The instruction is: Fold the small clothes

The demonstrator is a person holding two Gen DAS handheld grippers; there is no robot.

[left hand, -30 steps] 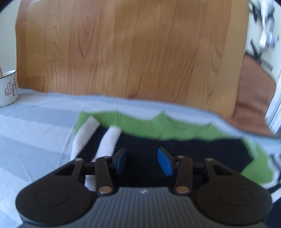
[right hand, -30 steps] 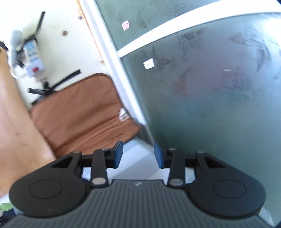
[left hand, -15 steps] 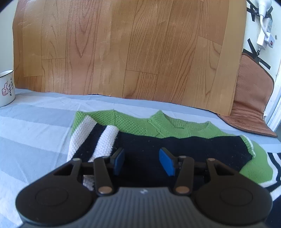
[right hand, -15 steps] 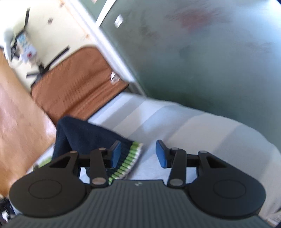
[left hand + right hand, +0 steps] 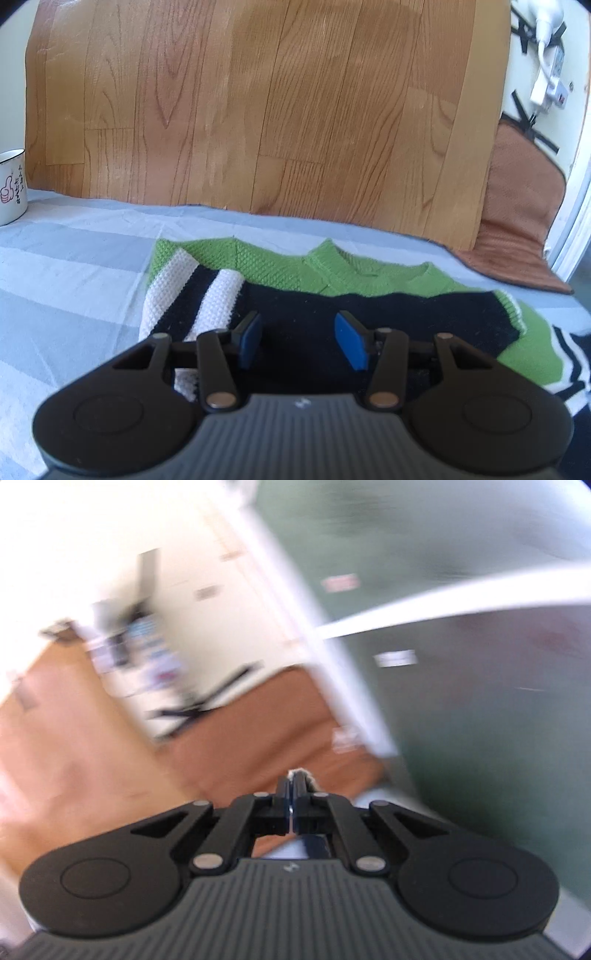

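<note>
A small green, navy and white knit sweater (image 5: 332, 280) lies flat on the blue-grey striped cloth (image 5: 74, 266), its left sleeve folded in over the navy body. My left gripper (image 5: 297, 341) is open and empty, hovering just above the navy body. In the blurred right wrist view my right gripper (image 5: 293, 784) is shut on a pale edge of the sweater (image 5: 301, 774); a dark strip of it hangs below the jaws. The rest of the sweater is hidden in that view.
A white enamel mug (image 5: 11, 186) stands at the far left on the cloth. A wood-pattern panel (image 5: 258, 110) rises behind the table. A brown mat (image 5: 517, 221) and a white power strip (image 5: 546, 66) are at the right, by a frosted green door (image 5: 480, 664).
My right gripper went from open above the sweater's striped hem to shut on it, and swung upward fast, blurring the view. My left gripper stayed open over the navy body.
</note>
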